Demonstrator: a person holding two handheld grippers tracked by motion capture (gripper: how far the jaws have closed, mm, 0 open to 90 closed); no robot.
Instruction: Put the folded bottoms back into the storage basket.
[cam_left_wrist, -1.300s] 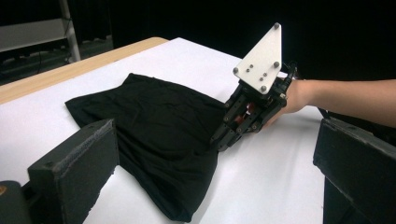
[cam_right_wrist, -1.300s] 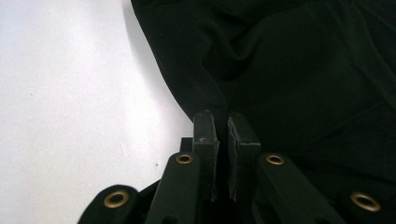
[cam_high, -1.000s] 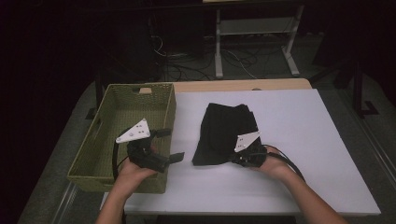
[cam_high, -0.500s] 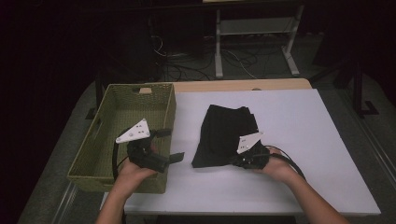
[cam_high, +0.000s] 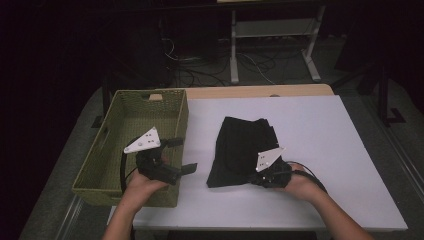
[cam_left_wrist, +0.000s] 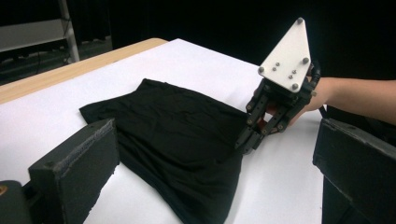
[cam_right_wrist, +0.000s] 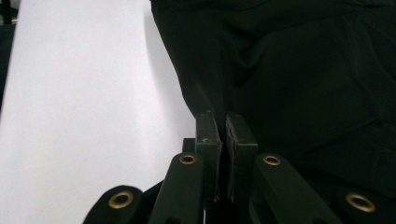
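A folded black cloth (cam_high: 243, 150) lies on the white table (cam_high: 320, 130), pinched at its near edge by the right gripper (cam_high: 260, 180), jaws closed on fabric. The left gripper (cam_high: 180, 156) hovers wide open and empty beside the wicker basket (cam_high: 125, 112), so the move into it appears barely begun.

White worktop (cam_high: 320, 130), dark room behind. Black cloth (cam_high: 239, 150) lies folded near worktop centre. Right claw (cam_high: 254, 179) low at cloth's near edge, touching it; grey plate on top, cable looping by hand. Left claw (cam_high: 184, 156) jaws apart, held over near right corner of green wicker basket (cam_high: 100, 160) at worktop's left edge, apart from cloth.
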